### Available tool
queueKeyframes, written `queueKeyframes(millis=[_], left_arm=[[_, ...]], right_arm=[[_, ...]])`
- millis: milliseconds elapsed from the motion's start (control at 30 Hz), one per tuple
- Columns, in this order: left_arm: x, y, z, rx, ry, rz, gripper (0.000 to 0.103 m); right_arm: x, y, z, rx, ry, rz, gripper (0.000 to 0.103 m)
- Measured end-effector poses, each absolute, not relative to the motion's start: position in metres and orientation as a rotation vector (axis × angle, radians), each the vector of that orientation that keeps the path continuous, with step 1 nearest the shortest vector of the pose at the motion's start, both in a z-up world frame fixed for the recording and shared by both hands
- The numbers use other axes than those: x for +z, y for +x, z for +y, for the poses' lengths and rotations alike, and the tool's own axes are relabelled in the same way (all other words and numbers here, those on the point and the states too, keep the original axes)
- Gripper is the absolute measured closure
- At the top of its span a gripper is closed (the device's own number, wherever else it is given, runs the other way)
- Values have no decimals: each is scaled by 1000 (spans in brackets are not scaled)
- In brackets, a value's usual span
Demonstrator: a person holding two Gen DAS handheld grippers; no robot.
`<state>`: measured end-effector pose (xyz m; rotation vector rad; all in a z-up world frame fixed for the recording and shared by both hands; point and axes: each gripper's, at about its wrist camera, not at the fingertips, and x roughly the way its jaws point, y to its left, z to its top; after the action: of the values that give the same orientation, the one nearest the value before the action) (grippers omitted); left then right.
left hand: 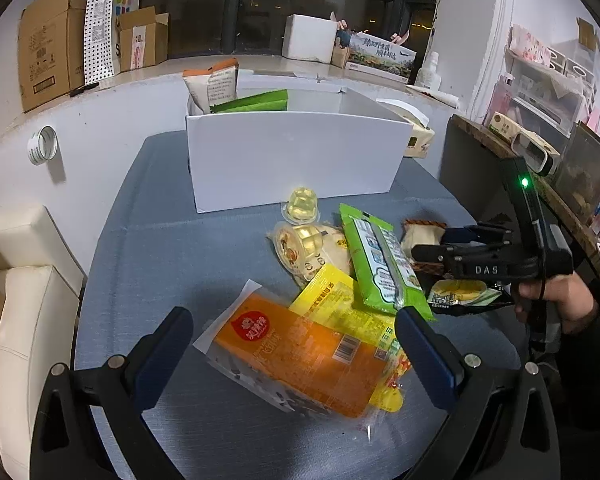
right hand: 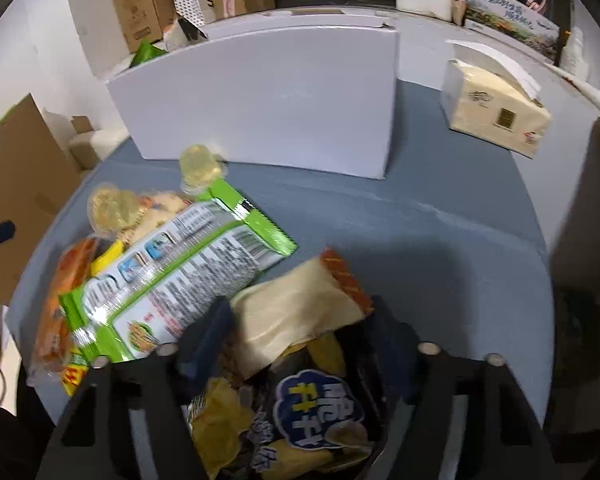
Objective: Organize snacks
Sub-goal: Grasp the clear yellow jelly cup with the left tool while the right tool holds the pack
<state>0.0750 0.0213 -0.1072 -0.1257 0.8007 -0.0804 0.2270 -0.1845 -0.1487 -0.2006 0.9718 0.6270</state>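
The right gripper (right hand: 300, 328) pinches the cream snack packet (right hand: 296, 312), while the left gripper (left hand: 292, 344), spread, straddles the orange packet (left hand: 300, 356).

Reads "DAS" in pale letters on the black right gripper (left hand: 424, 250), just right of the green packet (left hand: 382, 262). Shows big yellow Chinese signs on a blue cloud on the black chip bag (right hand: 300, 420), just below that green packet, and a striped barcode on the orange packet (left hand: 312, 356) to its lower left. Too small or blurred to read anywhere else.
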Motion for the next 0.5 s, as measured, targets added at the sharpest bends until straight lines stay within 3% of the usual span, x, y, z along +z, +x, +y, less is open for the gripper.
queueKeyframes(millis=[67,100,200,500], left_arm=[[-108,75,22,-81,-129,801,0],[-109,75,22,-80,-131,802,0],[-109,76,25,-74,-138,804,0],[-103,95,20,-85,-98,807,0]], right_arm=[[-146,227,-181,648,-202,972,47],[-142,225,-181,661,-193,958,64],[-126,220,-184,669,-163,905,76],[-82,195,-205,652,-145,779,77]])
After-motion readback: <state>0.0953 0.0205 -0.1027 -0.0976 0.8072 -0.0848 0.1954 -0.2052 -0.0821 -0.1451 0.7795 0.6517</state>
